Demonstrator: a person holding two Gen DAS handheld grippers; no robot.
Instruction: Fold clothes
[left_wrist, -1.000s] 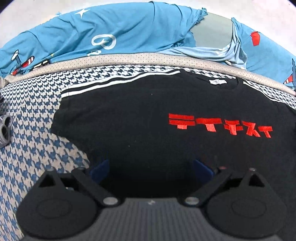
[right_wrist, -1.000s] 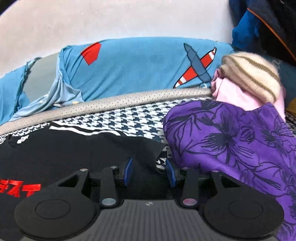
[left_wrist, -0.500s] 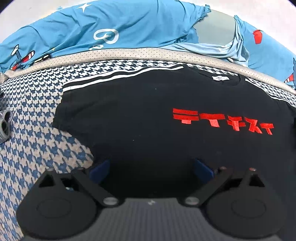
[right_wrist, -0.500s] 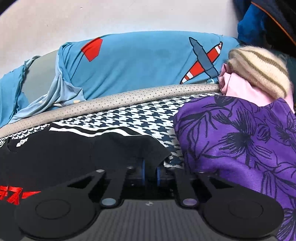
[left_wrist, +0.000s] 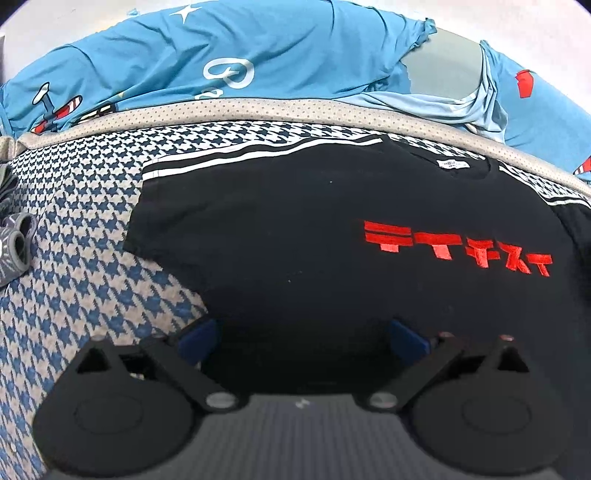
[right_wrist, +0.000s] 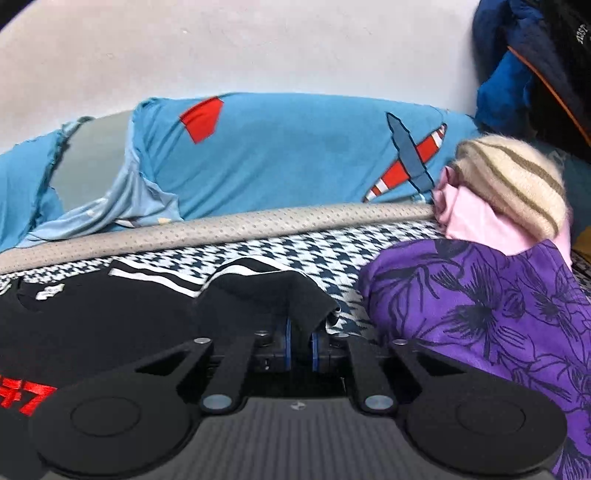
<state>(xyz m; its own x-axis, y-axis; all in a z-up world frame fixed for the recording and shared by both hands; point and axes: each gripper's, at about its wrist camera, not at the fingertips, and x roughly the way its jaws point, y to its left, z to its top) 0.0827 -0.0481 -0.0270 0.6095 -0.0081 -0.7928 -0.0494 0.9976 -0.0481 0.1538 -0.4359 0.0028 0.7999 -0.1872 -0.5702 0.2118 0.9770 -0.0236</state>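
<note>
A black T-shirt (left_wrist: 295, 229) with red lettering and white shoulder stripes lies flat on a houndstooth bed cover (left_wrist: 85, 266). My left gripper (left_wrist: 303, 336) hovers over the shirt's lower body, open, its blue pads wide apart with nothing pinched. In the right wrist view my right gripper (right_wrist: 300, 343) is shut on the black T-shirt (right_wrist: 110, 317) at its right sleeve, and the pinched cloth bunches up into a raised fold just ahead of the pads.
A blue bedsheet with plane prints (left_wrist: 221, 62) is piled along the wall behind. A purple flowered garment (right_wrist: 491, 314), a pink one (right_wrist: 476, 218) and a striped woolly item (right_wrist: 517, 181) lie right of the sleeve. Grey socks (left_wrist: 14, 240) sit at the far left.
My right gripper closed on the shirt's right sleeve and lifted it into a fold. The left gripper stayed open over the shirt, hardly moving.
</note>
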